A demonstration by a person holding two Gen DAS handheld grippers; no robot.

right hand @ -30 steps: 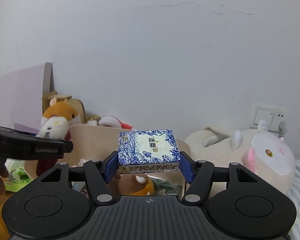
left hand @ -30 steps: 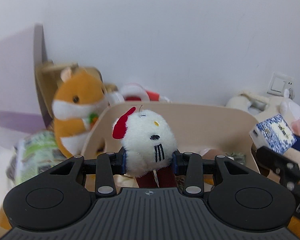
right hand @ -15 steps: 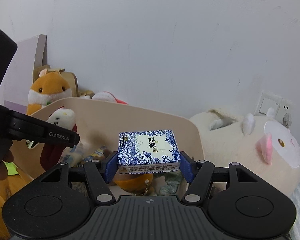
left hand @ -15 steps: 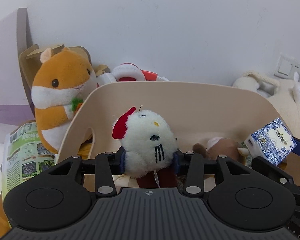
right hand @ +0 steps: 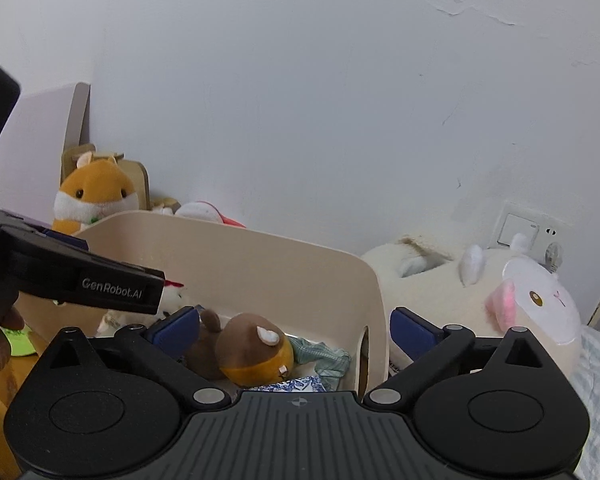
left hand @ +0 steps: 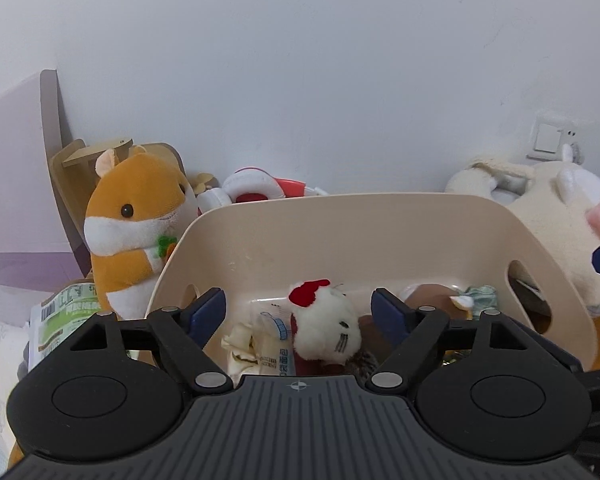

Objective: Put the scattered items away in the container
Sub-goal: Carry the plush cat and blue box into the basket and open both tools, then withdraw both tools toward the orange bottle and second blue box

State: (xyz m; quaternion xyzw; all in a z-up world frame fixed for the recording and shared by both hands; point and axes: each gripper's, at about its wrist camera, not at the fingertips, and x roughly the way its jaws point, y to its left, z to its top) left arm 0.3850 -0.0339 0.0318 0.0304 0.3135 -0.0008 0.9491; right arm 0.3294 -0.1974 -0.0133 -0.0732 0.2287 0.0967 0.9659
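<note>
A beige plastic bin [left hand: 340, 232] stands in front of me; it also shows in the right wrist view [right hand: 268, 264]. My left gripper [left hand: 298, 310] is open above the bin. The white cat plush with a red bow [left hand: 326, 326] lies loose inside the bin below it. My right gripper [right hand: 294, 326] is open over the bin's right end. The blue-and-white tissue pack [right hand: 288, 385] lies in the bin under it, mostly hidden by the gripper body. A brown and orange plush [right hand: 256, 350] and a green cloth [right hand: 324, 358] also lie inside.
An orange hamster plush [left hand: 132, 224] stands left of the bin by a wooden stand. A large white plush with pink ears [right hand: 512, 304] lies to the right. A green printed packet [left hand: 66, 316] lies at the left. A wall and socket [right hand: 518, 232] are behind.
Both grippers have opened. The cat plush has dropped from the left gripper into the bin, and the tissue pack has dropped from the right gripper into the bin.
</note>
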